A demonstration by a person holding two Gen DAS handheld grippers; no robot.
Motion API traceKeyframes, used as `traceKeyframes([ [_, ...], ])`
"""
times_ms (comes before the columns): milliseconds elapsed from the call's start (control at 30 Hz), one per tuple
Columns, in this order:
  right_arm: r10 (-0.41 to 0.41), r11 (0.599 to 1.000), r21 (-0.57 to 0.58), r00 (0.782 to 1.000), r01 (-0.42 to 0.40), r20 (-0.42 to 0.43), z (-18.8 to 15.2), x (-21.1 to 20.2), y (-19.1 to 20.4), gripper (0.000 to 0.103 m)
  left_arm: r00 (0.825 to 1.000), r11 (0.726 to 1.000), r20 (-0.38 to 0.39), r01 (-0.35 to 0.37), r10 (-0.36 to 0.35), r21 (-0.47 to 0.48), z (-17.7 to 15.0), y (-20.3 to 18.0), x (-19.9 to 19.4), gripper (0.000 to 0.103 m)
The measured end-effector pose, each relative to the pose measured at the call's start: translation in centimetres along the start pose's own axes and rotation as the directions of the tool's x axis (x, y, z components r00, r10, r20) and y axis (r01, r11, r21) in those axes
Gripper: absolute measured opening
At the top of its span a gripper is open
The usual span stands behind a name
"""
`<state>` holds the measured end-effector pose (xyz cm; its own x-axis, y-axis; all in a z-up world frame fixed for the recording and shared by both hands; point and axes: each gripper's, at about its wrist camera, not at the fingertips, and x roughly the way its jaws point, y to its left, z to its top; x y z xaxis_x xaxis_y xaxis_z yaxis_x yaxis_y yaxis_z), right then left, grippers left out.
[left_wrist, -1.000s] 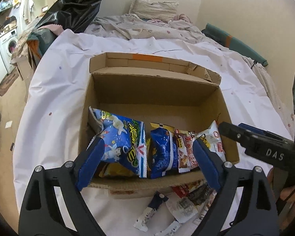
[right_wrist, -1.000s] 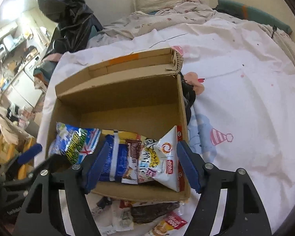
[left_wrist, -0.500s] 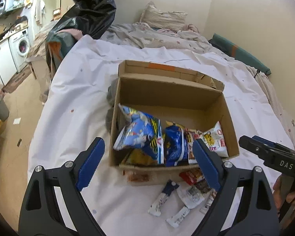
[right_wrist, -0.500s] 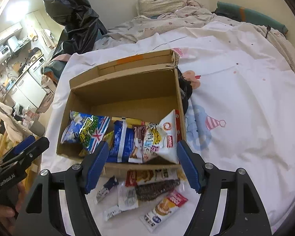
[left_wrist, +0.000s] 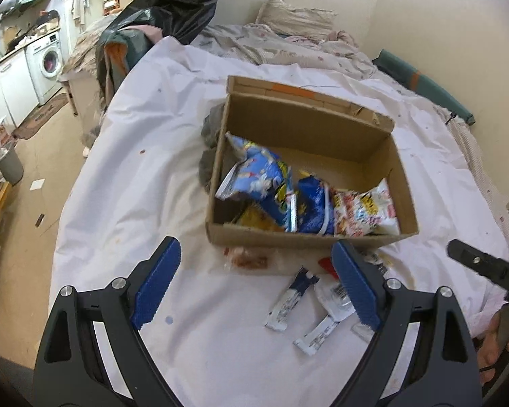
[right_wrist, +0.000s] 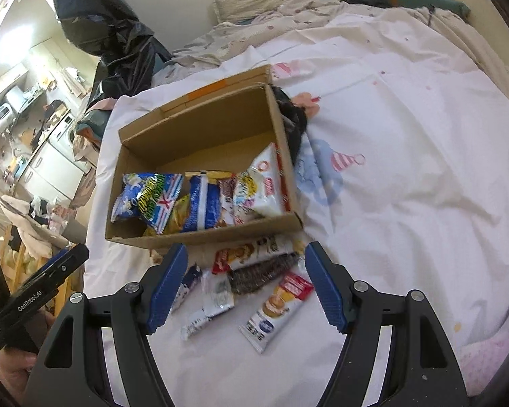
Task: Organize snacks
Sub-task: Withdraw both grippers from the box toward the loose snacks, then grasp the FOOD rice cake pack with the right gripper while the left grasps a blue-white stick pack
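Bright, even daylight; strong fisheye warp with dark corners

Left wrist view is motion-blurred on the snack bags [left_wrist: 288, 196]; right wrist view is sharper, with glare blowing out the kitchen [right_wrist: 23, 78] at left.

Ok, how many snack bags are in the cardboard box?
5: left to right, a blue-and-green bag, a yellow one beneath it, a dark blue bag, a brown packet, a white bag at the right wall. Others may be hidden underneath.

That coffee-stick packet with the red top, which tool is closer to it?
Right. The packet lies between the right tool's open fingers; the left tool hovers further left, over other packets.
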<state>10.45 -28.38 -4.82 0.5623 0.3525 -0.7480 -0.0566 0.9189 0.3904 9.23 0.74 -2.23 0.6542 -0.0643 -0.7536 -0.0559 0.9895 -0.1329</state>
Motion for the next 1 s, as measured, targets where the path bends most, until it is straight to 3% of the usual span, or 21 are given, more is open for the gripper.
traceKeyframes([
  [433, -0.006, 0.98, 0.197, 0.991, 0.032, -0.131, -1.5, 2.2, -4.9, 0.074, 0.996, 0.998, -0.09, -0.011, 0.005, -0.061, -2.0, 0.4, 1.6, 0.098],
  [633, 0.009, 0.963, 0.266, 0.981, 0.043, -0.192, -2.1, 3.6, -5.9, 0.074, 0.987, 0.994, -0.143, -0.087, 0.076, -0.072, -2.9, 1.3, 2.6, 0.098],
  [900, 0.032, 0.949, 0.307, 0.94, 0.078, -0.341, -3.4, 8.0, -5.5, 0.074, 0.978, 0.99, -0.193, -0.096, 0.074, -0.105, -3.1, 2.0, 3.8, 0.098],
  [1000, -0.039, 0.966, 0.22, 0.917, 0.136, -0.396, -3.7, 10.1, -4.0, 0.073, 0.975, 0.988, -0.209, -0.103, 0.077, -0.118, -3.1, 2.2, 4.3, 0.098],
])
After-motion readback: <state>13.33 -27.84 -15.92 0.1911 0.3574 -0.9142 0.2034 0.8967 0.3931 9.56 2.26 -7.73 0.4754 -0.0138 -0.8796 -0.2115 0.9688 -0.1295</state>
